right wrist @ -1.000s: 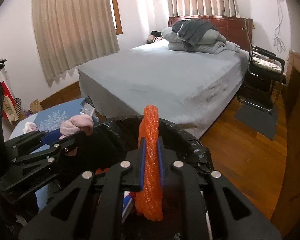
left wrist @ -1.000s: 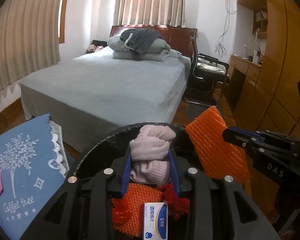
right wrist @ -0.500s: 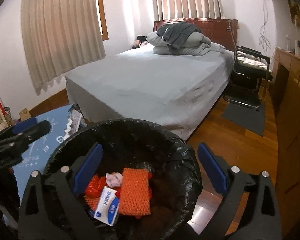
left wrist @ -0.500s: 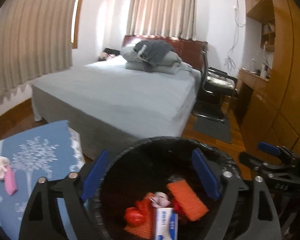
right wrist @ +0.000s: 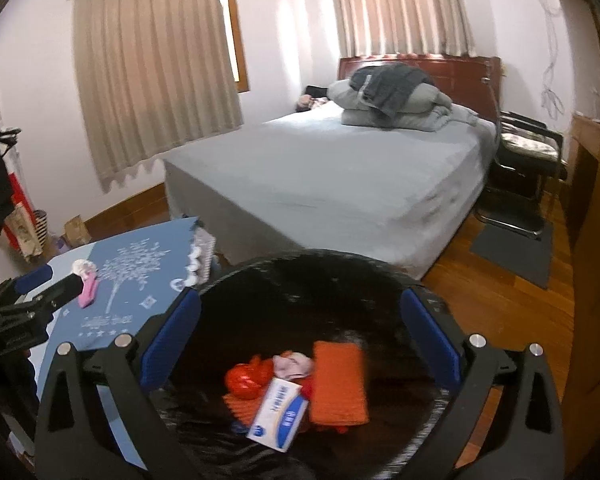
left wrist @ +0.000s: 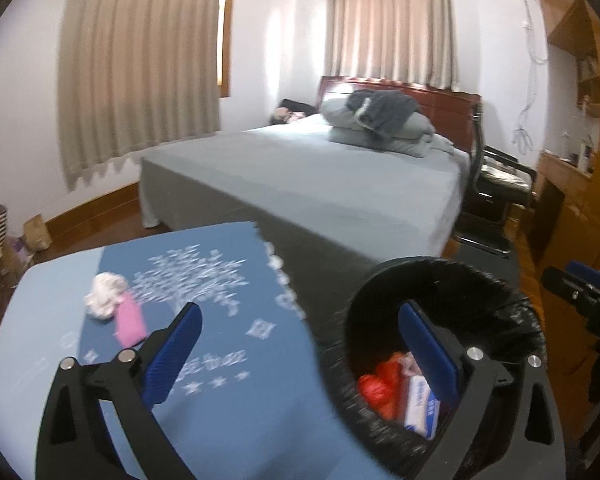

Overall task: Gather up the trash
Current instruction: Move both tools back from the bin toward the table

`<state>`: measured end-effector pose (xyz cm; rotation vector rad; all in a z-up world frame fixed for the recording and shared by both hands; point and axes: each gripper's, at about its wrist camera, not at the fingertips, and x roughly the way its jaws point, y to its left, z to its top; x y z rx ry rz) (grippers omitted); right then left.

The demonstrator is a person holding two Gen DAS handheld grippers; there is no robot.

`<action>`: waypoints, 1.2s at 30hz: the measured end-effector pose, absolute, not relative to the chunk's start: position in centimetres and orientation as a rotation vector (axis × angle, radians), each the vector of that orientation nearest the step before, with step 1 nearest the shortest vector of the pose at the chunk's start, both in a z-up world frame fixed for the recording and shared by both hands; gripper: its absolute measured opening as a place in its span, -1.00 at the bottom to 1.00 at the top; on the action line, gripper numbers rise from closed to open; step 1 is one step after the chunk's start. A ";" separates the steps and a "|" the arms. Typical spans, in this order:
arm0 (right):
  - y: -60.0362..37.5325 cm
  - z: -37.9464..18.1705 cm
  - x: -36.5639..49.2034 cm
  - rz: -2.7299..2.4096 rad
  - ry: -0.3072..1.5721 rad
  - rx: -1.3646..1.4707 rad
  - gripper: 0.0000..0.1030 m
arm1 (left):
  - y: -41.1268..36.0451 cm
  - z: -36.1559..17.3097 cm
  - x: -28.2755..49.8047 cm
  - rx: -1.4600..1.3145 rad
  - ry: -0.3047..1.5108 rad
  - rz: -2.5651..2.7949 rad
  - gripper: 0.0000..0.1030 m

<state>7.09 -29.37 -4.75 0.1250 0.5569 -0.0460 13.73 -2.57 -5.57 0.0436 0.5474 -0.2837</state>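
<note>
Here both the left tool (left wrist: 300,354) and right tool (right wrist: 300,340) gape wide, empty, by the bin (right wrist: 308,280)

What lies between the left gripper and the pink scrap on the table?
Only bare blue tablecloth between the left gripper and the pink scrap, per the left wrist view.

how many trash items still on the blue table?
2, touching each other on the blue table: a crumpled white wad toward its far left, and a pink piece against the wad's near side. Nothing else shows; the grippers hide some of the table.
</note>
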 end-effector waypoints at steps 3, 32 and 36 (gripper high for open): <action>-27.1 -4.8 7.9 -0.008 0.559 0.119 0.89 | -0.2 -5.7 13.3 0.030 0.545 -0.237 0.88; -8.1 -8.8 22.9 0.259 0.659 -0.004 0.89 | 17.0 -10.8 20.4 -0.053 0.589 0.091 0.87; -5.9 -9.8 25.7 0.285 0.679 -0.028 0.89 | 18.3 -12.1 23.1 -0.059 0.617 0.109 0.82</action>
